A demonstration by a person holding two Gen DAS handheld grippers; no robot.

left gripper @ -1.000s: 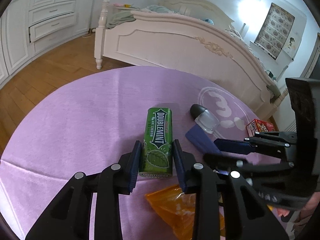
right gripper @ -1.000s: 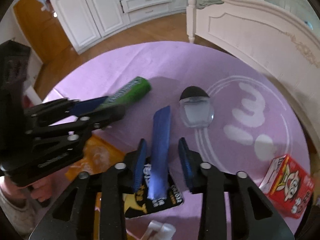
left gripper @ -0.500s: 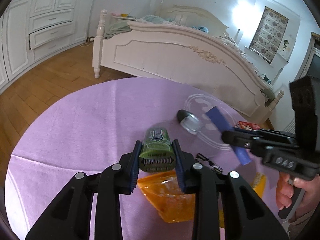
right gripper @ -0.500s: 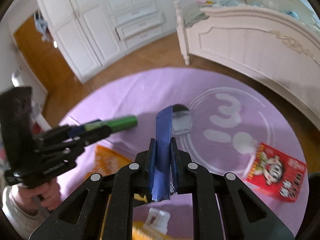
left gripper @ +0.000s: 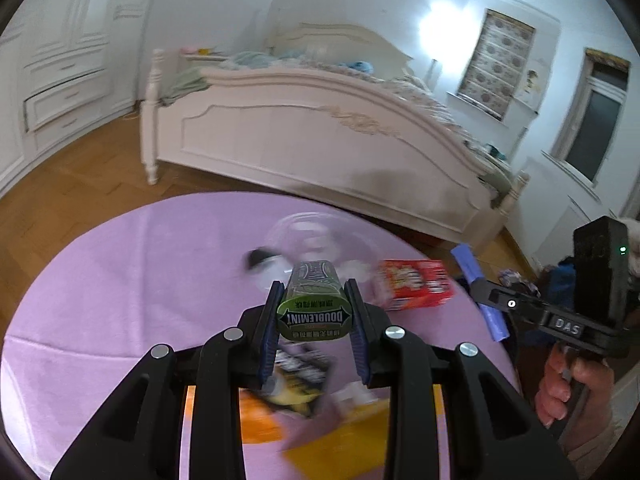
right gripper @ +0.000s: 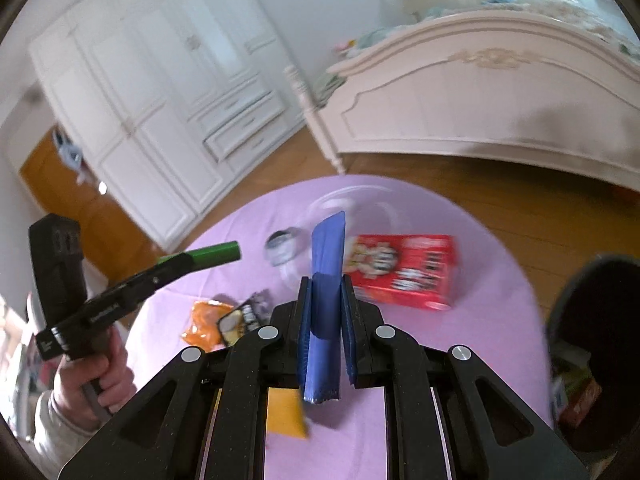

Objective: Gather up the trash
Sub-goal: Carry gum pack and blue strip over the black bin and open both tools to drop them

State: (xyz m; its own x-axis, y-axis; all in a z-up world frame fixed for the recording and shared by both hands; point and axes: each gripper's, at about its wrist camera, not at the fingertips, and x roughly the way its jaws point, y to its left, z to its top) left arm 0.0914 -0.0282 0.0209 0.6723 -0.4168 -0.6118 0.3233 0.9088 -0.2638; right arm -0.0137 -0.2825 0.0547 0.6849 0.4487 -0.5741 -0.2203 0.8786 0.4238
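Note:
My left gripper point(left gripper: 313, 294) is shut on a green Doublemint gum box point(left gripper: 314, 312) and holds it clear above the round purple table point(left gripper: 120, 280). My right gripper point(right gripper: 325, 286) is shut on a flat blue wrapper point(right gripper: 327, 248) that stands up between its pads. In the left wrist view the right gripper point(left gripper: 486, 294) hangs past the table's right edge with the blue wrapper point(left gripper: 468, 268). The right wrist view shows the left gripper point(right gripper: 176, 264) at the left, with the gum box point(right gripper: 216, 255) sticking out of it.
On the table lie a red snack box point(right gripper: 404, 272), a small glass bottle with a black cap point(right gripper: 282, 246), an orange wrapper point(right gripper: 204, 324), a black-and-yellow wrapper point(right gripper: 246, 316) and a yellow packet point(right gripper: 284, 412). A dark bin point(right gripper: 558, 308) holding trash stands right of the table. A white bed point(left gripper: 320, 140) stands behind.
My right gripper shut on the blue wrapper, lifted it and swung right. My left gripper lifted the gum box off the table.

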